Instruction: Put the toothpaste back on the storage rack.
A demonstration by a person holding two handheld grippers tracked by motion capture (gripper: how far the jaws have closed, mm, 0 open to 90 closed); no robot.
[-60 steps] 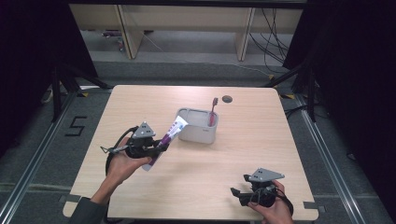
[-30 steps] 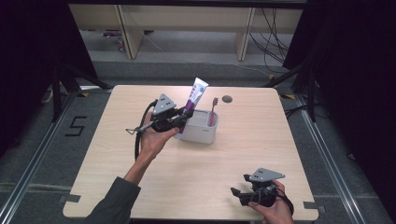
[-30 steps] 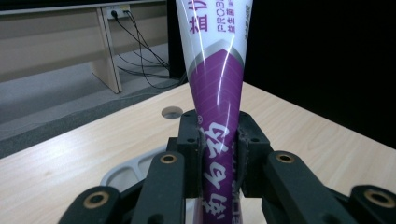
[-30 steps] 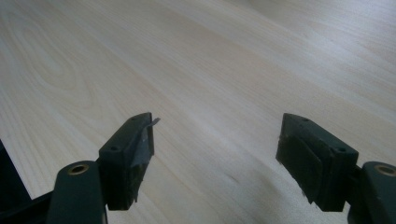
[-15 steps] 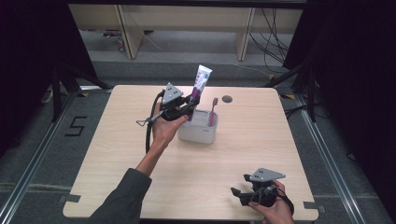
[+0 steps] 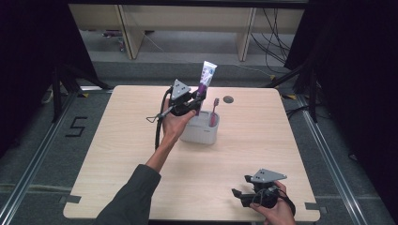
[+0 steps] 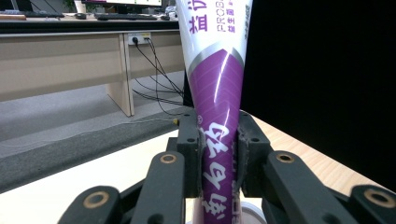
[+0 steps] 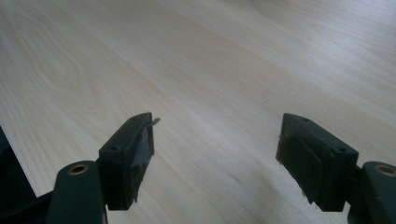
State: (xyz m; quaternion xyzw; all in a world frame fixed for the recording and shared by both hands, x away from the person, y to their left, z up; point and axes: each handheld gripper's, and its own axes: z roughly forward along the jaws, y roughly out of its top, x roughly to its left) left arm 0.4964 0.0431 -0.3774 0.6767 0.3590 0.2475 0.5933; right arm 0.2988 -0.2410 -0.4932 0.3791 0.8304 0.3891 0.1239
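A purple and white toothpaste tube (image 6: 204,86) stands nearly upright, cap end down, over a white rectangular holder (image 6: 201,132) on the table. My left gripper (image 6: 196,104) is shut on the tube's lower part; in the left gripper view both pads press the tube (image 7: 217,116) from either side, with a white rim just below. A pink toothbrush (image 6: 214,111) stands in the holder's right side. My right gripper (image 6: 238,195) rests low near the table's front right corner, open, and its jaws (image 8: 215,154) have only bare wood between them.
A small dark round hole (image 6: 228,99) sits in the tabletop (image 6: 117,159) behind the holder. Beyond the far edge are wooden desk legs and loose cables on grey floor. Black curtains flank both sides.
My left gripper has carried the tube from the table's left middle up and to the right, above the holder, and the tube has turned from slanted to nearly upright. The right gripper has stayed put.
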